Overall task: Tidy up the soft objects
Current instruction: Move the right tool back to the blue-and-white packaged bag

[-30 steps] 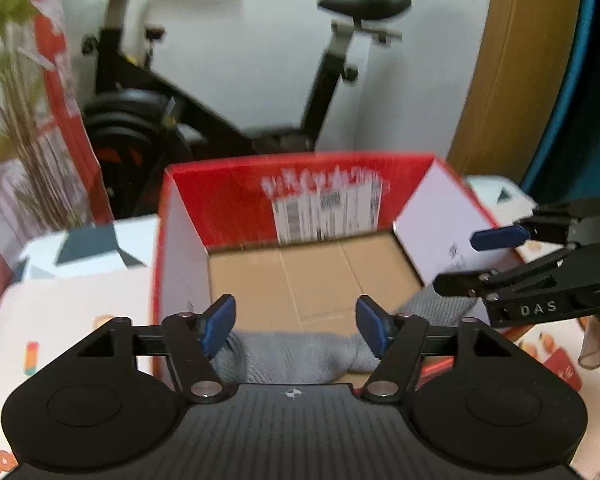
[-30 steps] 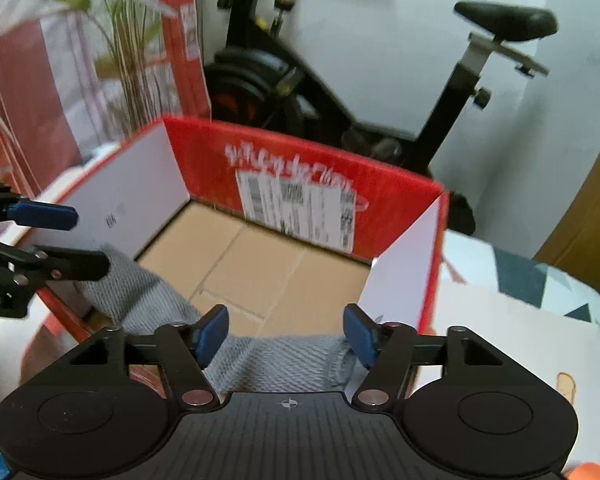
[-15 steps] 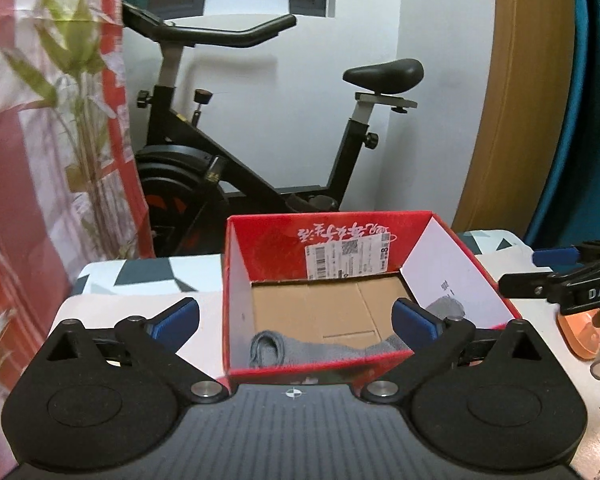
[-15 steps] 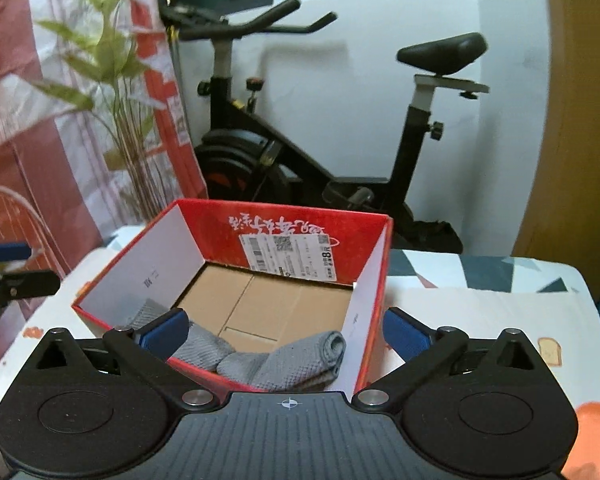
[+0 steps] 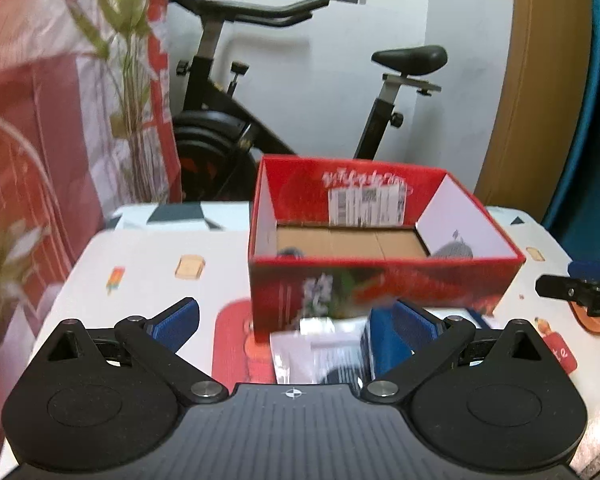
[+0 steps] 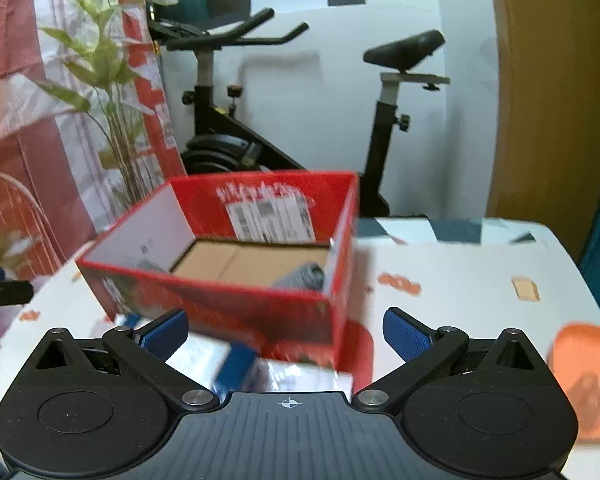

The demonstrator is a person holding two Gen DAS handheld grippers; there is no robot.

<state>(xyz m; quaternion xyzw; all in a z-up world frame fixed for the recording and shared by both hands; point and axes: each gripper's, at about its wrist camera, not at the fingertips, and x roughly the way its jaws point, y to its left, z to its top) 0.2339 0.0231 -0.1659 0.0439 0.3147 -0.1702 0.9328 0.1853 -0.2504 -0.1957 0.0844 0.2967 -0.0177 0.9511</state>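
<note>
A: Where's the gray cloth (image 6: 305, 274)?

B: Inside the red box (image 5: 380, 280) on the table (image 5: 148, 256), lying along the near wall; from the left camera only a gray bump shows at the box's 3 o'clock corner.

A: And the left gripper (image 5: 296, 322)?

B: Jaws spread wide after just opening, nothing between the blue pads, short of the box, which sits at its 12 o'clock.

A: The right gripper (image 6: 286, 332)?

B: The same: jaws just opened, wide apart and empty, box at 11 o'clock. An orange dish (image 6: 584, 376) lies at its 3 o'clock, and an exercise bike (image 6: 236, 148) stands behind the table
</note>
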